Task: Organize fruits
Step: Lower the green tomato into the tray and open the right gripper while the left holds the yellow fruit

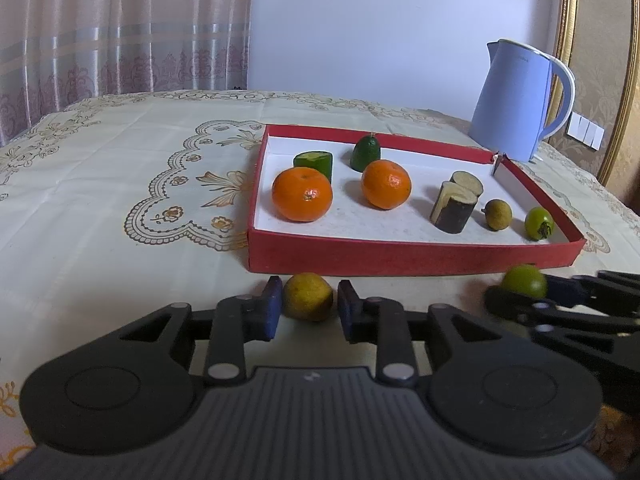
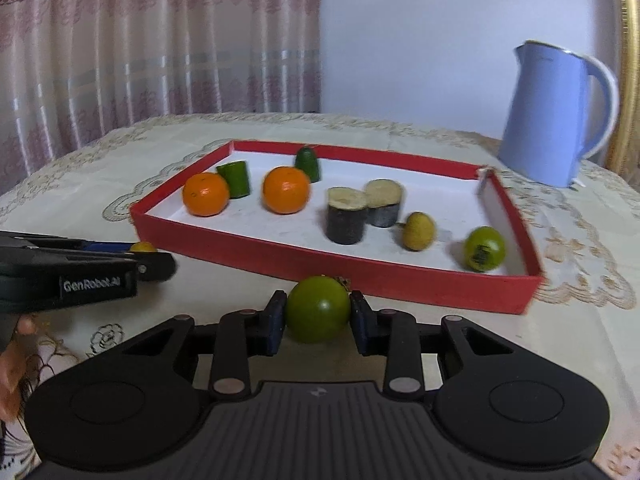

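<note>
Tray, red: 2 oranges, 2 green chunks, 2 cane stubs, 2 sm fruits. L gripper clamped on yellow fruit; R gripper clamped on green fruit.

This looks like a room in a home, likely a dining or living room. The tabletop is covered with a cream cloth printed with gold scalloped and floral patterns, and a pink patterned curtain with pale bands hangs behind it beside a plain wall. A light blue electric kettle stands at the far right, next to a gold frame and damask wallpaper.
</note>
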`<state>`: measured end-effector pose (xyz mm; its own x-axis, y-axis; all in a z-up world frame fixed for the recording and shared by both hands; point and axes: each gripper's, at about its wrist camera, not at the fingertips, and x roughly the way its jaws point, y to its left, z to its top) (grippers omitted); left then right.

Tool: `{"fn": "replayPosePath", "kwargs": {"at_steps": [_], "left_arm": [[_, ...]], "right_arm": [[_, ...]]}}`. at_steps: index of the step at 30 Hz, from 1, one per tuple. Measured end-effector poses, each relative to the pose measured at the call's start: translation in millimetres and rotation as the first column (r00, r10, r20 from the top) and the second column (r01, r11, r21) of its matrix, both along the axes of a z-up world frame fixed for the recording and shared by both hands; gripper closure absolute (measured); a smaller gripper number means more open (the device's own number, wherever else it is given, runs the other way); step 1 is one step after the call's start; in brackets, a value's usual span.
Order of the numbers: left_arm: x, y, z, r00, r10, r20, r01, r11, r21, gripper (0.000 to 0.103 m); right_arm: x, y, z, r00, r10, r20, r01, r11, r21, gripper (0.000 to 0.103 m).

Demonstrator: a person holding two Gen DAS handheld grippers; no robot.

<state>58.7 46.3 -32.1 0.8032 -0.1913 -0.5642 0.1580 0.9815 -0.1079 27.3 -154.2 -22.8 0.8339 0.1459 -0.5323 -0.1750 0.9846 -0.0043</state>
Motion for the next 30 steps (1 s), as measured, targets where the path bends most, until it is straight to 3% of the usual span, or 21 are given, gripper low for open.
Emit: {"fn": "replayPosePath", "kwargs": {"at_steps": [9,16,30], "left_arm": [[0,0,0,1.0,-0.003,0.0,0.003,1.0,-0.002,0.075],[1,0,0,1.0,-0.003,0.0,0.003,1.0,0.005,0.075],[1,0,-1,1.0,-0.01,0.0,0.01,1.0,0.002,0.073]], "right_arm": [[-3,-38,18,0.994,-0.096,0.049,0.096,0.995,0.008,0.07],[15,-46,28,0.992,-0.109,0.057,0.108,0.994,0.023,0.07],[75,-32,9,0.992,-0.099,-0.074,0.099,0.995,-0.001,0.07]]}}
